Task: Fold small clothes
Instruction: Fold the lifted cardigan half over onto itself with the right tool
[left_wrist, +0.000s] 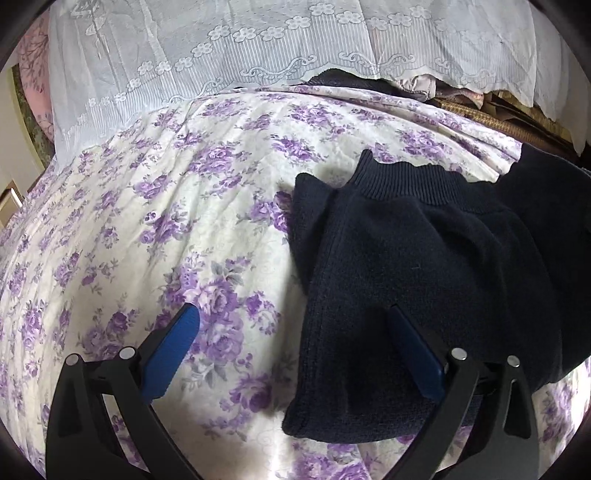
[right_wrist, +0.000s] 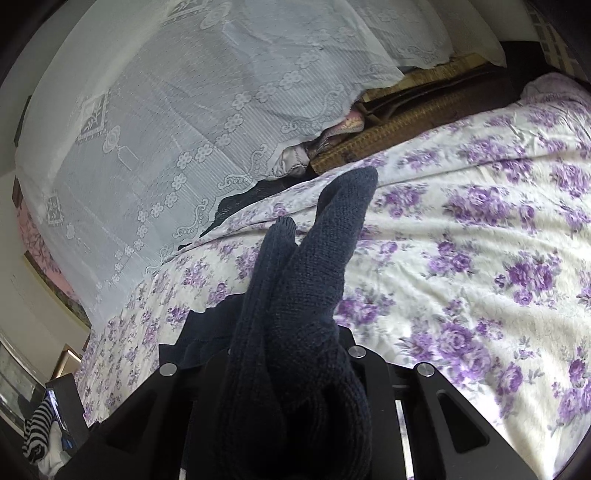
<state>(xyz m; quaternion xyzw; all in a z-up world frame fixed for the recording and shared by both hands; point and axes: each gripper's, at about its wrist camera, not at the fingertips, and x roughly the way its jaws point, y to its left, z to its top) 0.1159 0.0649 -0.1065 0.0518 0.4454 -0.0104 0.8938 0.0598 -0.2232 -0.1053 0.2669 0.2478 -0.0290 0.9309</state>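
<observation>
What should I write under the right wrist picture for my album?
The right gripper pinches a dark navy knit garment above the purple-flowered bedspread.

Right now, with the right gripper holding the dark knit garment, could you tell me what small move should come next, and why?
Probably carry the right gripper across to lay its bunched fold onto the navy knit garment flat on the floral bedspread. The left gripper is open astride the garment's edge and could pin it.

In the left wrist view, the knit garment (left_wrist: 424, 266) lies on the bed (left_wrist: 184, 221) at right of frame. The lace curtain (left_wrist: 221, 55) hangs behind, across the top.
</observation>
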